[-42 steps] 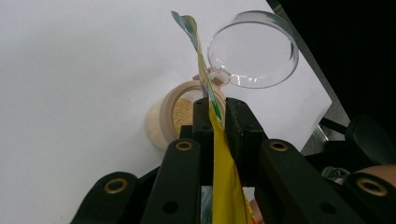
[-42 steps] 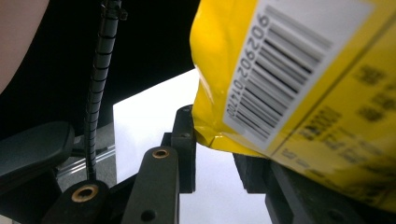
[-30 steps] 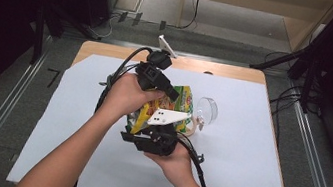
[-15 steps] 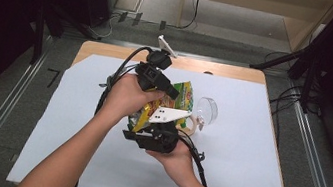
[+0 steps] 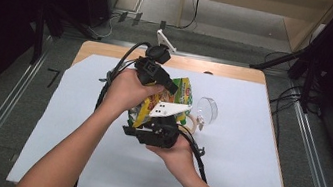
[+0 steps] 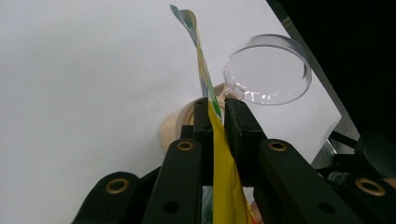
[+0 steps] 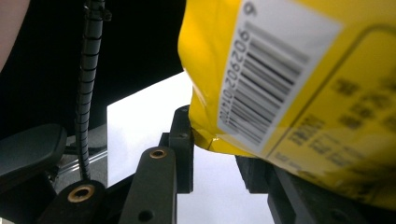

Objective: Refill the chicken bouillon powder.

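Observation:
Both grippers hold a yellow snack bag (image 5: 182,90) above the white sheet. My left gripper (image 5: 170,86) comes from the far side and is shut on the bag's thin sealed edge (image 6: 219,154), which runs up between its jaws (image 6: 215,109). From the near side, my right gripper (image 5: 160,120) is shut on the bag's lower corner. In the right gripper view the barcode side of the bag (image 7: 289,79) fills the space between the jaws (image 7: 215,149).
A clear glass cup (image 5: 207,110) lies on its side just right of the bag, also close ahead in the left gripper view (image 6: 268,70). A beige ring (image 5: 191,123) rests beside it (image 6: 180,126). The white sheet (image 5: 245,161) covers the wooden table (image 5: 228,71).
The right gripper and the bag have edged slightly up the picture. The left hand has stayed put.

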Available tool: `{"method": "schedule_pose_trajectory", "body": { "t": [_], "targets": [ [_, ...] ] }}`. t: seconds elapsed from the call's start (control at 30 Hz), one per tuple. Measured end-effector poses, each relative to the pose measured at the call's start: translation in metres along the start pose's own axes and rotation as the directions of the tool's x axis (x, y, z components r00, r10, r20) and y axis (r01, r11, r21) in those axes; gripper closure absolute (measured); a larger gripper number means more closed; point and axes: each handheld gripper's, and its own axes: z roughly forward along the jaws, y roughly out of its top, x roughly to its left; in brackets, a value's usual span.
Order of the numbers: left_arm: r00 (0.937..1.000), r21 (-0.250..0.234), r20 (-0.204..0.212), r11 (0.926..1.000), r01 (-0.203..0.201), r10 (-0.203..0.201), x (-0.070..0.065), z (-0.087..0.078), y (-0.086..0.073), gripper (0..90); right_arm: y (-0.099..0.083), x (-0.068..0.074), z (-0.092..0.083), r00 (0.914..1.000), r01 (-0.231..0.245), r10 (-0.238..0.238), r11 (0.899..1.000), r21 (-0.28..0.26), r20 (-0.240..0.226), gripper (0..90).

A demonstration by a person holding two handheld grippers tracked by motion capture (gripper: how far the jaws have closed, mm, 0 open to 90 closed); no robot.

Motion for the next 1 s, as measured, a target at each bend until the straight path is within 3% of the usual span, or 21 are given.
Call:
{"method": "schedule_pose_trajectory", "body": {
  "t": [1.0],
  "targets": [
    [0.9996, 0.013, 0.026, 0.9998, 0.014, -0.014, 0.0077, 0.0054, -0.0086, 83.2, -0.0064, 0.0030, 0.0050, 1.0000, 0.001, -0.001, 1.000, 0.028, 0.004, 71.0]
  ]
}}
